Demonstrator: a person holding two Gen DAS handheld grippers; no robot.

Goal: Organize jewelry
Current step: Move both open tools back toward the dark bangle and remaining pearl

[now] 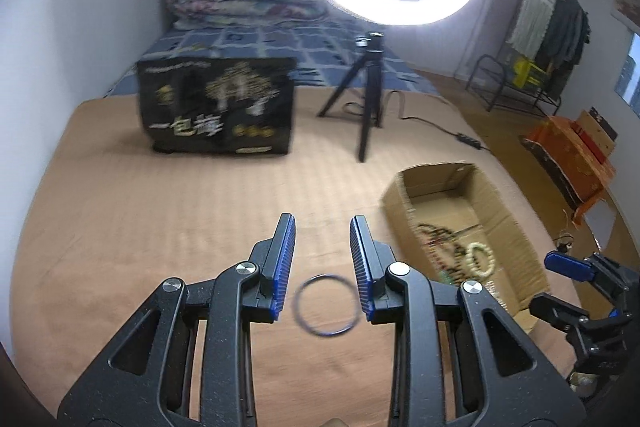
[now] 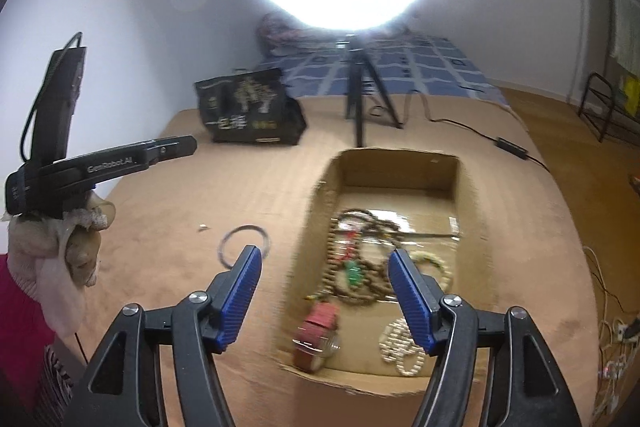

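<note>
A thin dark ring bangle (image 1: 325,305) lies flat on the tan bed cover, between my left gripper's (image 1: 322,227) open fingers and below them; it also shows in the right wrist view (image 2: 244,244). An open cardboard box (image 2: 468,267) holds bead strings (image 2: 360,251), a red band (image 2: 316,337), a pale bead bracelet (image 2: 402,349) and a cream bracelet (image 1: 480,259). My right gripper (image 2: 326,261) is open and empty above the box's near end. The box also shows in the left wrist view (image 1: 516,223), right of the left gripper.
A black printed bag (image 1: 216,105) stands at the back left. A ring light on a small black tripod (image 1: 366,95) stands behind the box, its cable (image 2: 508,145) trailing right. An orange box (image 1: 568,151) and a clothes rack (image 1: 548,39) stand beside the bed.
</note>
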